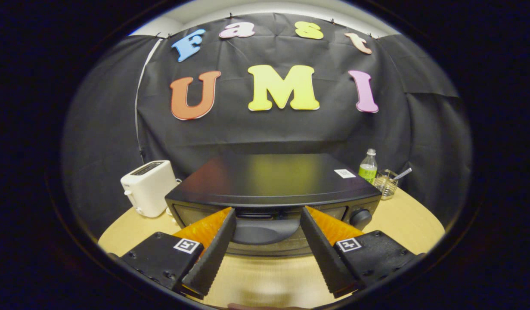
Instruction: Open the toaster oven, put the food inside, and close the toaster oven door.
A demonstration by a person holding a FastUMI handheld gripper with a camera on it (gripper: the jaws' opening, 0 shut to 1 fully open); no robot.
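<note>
Jaws of the gripper (pixel 267 211) spread, straddling toaster oven (pixel 273 193) door handle (pixel 267 230); closing high risks slipping off, door stays shut.

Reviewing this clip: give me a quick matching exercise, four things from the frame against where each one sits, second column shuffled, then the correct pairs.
Things:
1. toaster oven
2. white toaster
3. green bottle
4. wire basket

Places:
A. beside the bottle, behind the oven's knob corner
B. just ahead of the open gripper, its handle between the fingers
C. standing between the oven's back corner and the wire basket
D. on the table on the oven's other side from the bottle

Pairs: 1-B, 2-D, 3-C, 4-A
</note>
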